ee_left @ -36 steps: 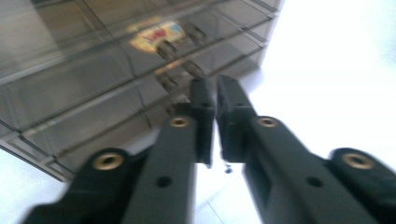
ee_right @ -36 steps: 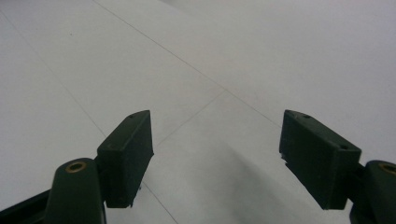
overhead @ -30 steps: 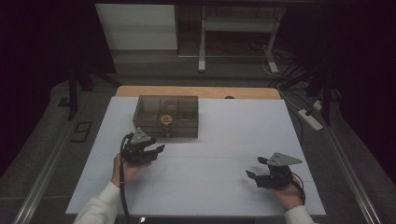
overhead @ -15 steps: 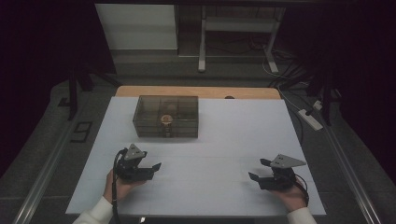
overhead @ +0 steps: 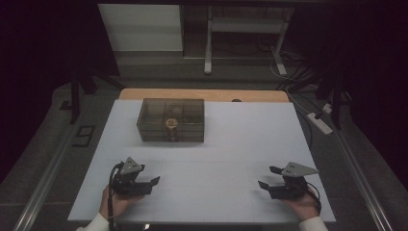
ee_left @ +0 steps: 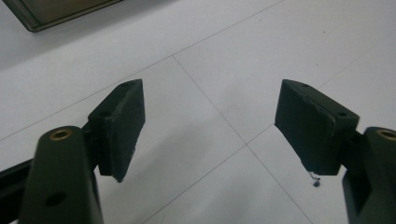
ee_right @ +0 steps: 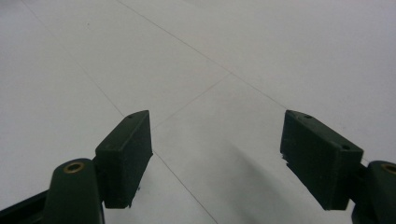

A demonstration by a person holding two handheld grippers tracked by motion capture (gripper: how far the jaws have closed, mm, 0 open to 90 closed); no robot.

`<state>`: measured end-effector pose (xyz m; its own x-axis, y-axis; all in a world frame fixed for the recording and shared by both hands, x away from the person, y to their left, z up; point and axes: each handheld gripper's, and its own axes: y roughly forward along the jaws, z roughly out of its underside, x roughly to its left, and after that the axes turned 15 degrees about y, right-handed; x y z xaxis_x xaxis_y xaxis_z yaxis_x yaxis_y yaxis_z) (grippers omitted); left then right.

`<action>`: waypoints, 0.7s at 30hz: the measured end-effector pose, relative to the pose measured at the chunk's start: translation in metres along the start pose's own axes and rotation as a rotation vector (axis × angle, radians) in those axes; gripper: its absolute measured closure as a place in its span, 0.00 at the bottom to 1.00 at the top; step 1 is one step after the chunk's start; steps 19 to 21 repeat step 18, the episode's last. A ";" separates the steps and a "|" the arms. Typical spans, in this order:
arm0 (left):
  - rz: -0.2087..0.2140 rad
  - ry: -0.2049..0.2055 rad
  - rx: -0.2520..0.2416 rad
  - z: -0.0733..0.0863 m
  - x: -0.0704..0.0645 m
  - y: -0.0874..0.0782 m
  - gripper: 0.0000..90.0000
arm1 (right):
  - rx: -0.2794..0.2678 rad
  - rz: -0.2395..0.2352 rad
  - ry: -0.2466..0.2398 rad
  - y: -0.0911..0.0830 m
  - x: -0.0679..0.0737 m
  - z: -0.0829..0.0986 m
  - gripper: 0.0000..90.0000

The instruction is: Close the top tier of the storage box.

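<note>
Left tool [overhead: 153,182] drawn back, box [overhead: 171,120] lengthwise left-right

Left tongs [ee_left: 212,126] gape over white table [ee_left: 224,60].

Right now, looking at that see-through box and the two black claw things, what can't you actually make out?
- Box, high view: a small round gold thing sits inside, too small and dim to name; the tinted walls blur the compartments.
- Box, left gripper view: just a corner, cut off by the top edge.
- Left gripper and right gripper: open, holding nothing; whether they rest on the white table is unclear.
</note>
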<state>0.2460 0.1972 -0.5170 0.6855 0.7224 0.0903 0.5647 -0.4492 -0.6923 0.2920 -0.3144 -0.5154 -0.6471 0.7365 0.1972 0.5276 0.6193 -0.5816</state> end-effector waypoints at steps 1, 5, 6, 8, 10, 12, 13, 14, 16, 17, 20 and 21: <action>-0.001 0.000 0.000 0.000 0.000 0.000 0.27 | -0.002 -0.002 0.001 0.000 0.000 0.000 0.27; -0.002 -0.002 0.001 0.000 0.001 0.000 0.27 | -0.005 0.003 0.006 0.000 -0.001 0.000 0.27; -0.002 -0.002 0.000 0.000 0.001 0.000 0.27 | -0.006 0.003 0.006 0.000 -0.001 0.000 0.27; -0.002 -0.001 0.001 0.000 0.001 0.000 0.27 | -0.007 0.004 0.006 0.000 -0.001 0.000 0.27; -0.002 0.000 0.001 0.000 0.001 0.001 0.27 | -0.007 0.004 0.006 0.000 -0.001 0.000 0.27; -0.002 0.000 0.003 0.000 0.001 0.001 0.27 | -0.007 0.004 0.005 0.000 -0.001 0.000 0.27; -0.002 -0.001 0.004 0.000 0.001 0.001 0.27 | -0.007 0.004 0.005 0.000 -0.001 0.000 0.27; -0.002 -0.002 0.004 0.001 0.001 0.001 0.27 | -0.007 0.005 0.005 -0.001 -0.001 0.000 0.27; -0.003 -0.004 0.005 0.001 0.001 0.001 0.27 | -0.008 0.004 0.005 -0.001 -0.001 0.000 0.27; -0.004 -0.006 0.005 0.001 0.002 0.001 0.27 | -0.008 0.004 0.005 -0.001 -0.001 0.000 0.27; -0.003 -0.007 0.005 0.001 0.002 0.002 0.27 | -0.007 0.004 0.005 -0.001 -0.001 0.000 0.27; -0.003 -0.007 0.005 0.001 0.002 0.002 0.27 | -0.007 0.004 0.005 -0.001 -0.001 0.000 0.27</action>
